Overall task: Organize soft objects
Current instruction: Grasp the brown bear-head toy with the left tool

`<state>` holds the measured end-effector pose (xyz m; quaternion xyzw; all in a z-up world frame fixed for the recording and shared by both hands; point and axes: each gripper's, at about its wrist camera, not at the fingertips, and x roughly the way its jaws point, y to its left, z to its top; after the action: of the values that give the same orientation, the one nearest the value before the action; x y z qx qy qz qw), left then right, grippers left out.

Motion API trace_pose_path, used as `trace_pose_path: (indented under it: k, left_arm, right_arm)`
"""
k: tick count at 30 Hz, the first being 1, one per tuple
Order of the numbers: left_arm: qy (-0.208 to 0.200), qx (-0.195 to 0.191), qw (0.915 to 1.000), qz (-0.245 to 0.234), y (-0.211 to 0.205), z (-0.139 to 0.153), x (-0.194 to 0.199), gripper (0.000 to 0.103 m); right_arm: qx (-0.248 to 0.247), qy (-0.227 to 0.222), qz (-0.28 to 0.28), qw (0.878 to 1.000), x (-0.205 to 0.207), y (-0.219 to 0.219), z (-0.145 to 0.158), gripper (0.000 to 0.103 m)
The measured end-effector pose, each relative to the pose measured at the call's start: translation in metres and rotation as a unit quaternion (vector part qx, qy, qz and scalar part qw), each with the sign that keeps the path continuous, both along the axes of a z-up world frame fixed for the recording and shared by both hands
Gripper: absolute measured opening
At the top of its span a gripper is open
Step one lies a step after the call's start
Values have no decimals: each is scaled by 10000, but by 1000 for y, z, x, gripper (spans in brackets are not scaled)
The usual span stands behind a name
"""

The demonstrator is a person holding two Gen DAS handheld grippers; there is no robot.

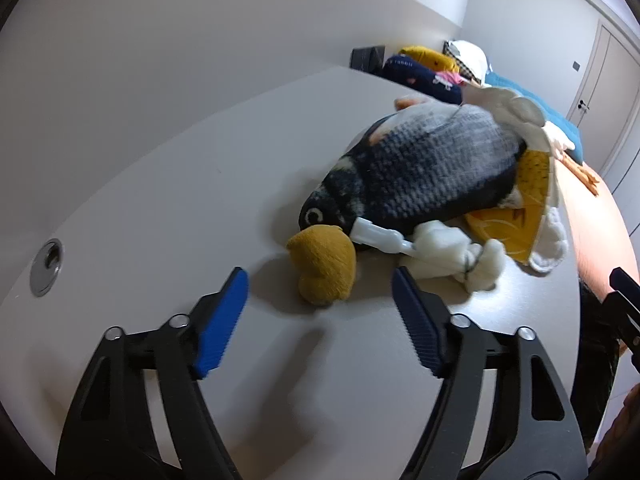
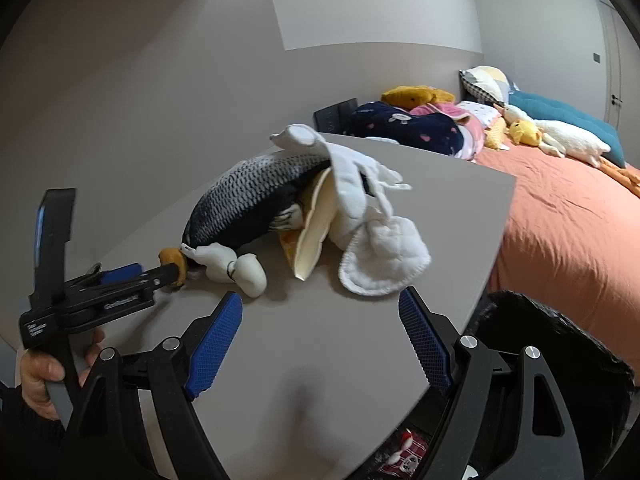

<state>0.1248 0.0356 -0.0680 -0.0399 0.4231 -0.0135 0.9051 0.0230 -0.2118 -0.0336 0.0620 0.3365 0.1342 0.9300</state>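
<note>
Plush fish (image 1: 424, 168) lies along the desk's (image 1: 160, 208) far edge, mustard toy (image 1: 324, 264) at its head just ahead of the open, empty left gripper (image 1: 320, 292); right gripper (image 2: 320, 312), open and empty, faces the white plush (image 2: 384, 256).

Background stuff I see, nothing I'm working on.
Grey table (image 2: 328, 360) with a round metal grommet (image 1: 47, 262) near its left edge. Plain wall (image 1: 180, 40) behind the table, dark flat box (image 2: 335, 114) at the table's far edge. Bed with an orange sheet (image 2: 560, 232) on the right. Closed door (image 1: 604, 80) far right, with a wall switch (image 1: 576, 65) just beside it.
</note>
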Motion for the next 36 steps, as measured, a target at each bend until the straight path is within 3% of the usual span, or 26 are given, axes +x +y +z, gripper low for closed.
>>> trace_pose_path:
  k: [3,12,16,23,36]
  left_arm:
    - [191,-113,9998,2,6,-9,12,58]
    - [281,-134,9995,-36,10,-18,29,55]
    - [265,-87,9995,-169,8,-19,30,36]
    - [230,23,9997,22,23,-9,23,36]
    - [35,45,9945,1044,99,28,-1,36]
  right_arm:
    - [-12,-2,127,9999,6,7,-1,81]
    - [-97,44,530,9985,21,33,-4,81]
    - [-26,89,813,9966,27,46,-3,81]
    - [-101,199,1185,9927,39,68,-3,81]
    - [-787,492,1786,9795,73,110,-23,81]
